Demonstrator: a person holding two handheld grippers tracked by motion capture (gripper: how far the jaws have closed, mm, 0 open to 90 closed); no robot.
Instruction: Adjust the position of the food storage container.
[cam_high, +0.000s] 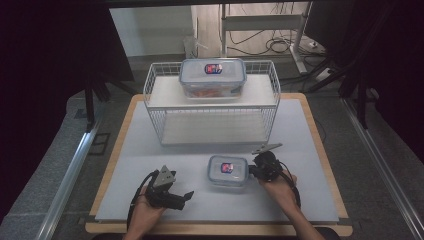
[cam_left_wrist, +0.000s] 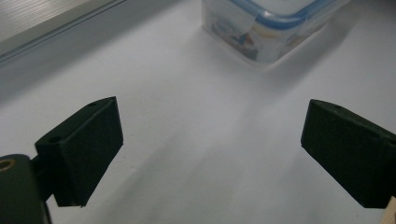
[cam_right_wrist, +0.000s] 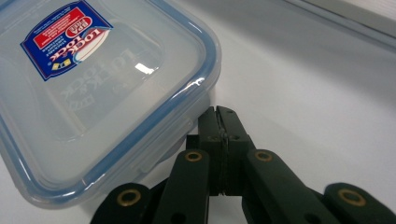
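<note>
Pushing the small box (cam_high: 228, 171) across the white counter (cam_high: 310, 165) with my right tool (cam_right_wrist: 219, 114), I keep its jaws pressed together, empty, tip against the box's side under the blue lid rim. I should push low and slow so it won't spin. My left tool (cam_left_wrist: 210, 144) waits spread wide nearby.
</note>
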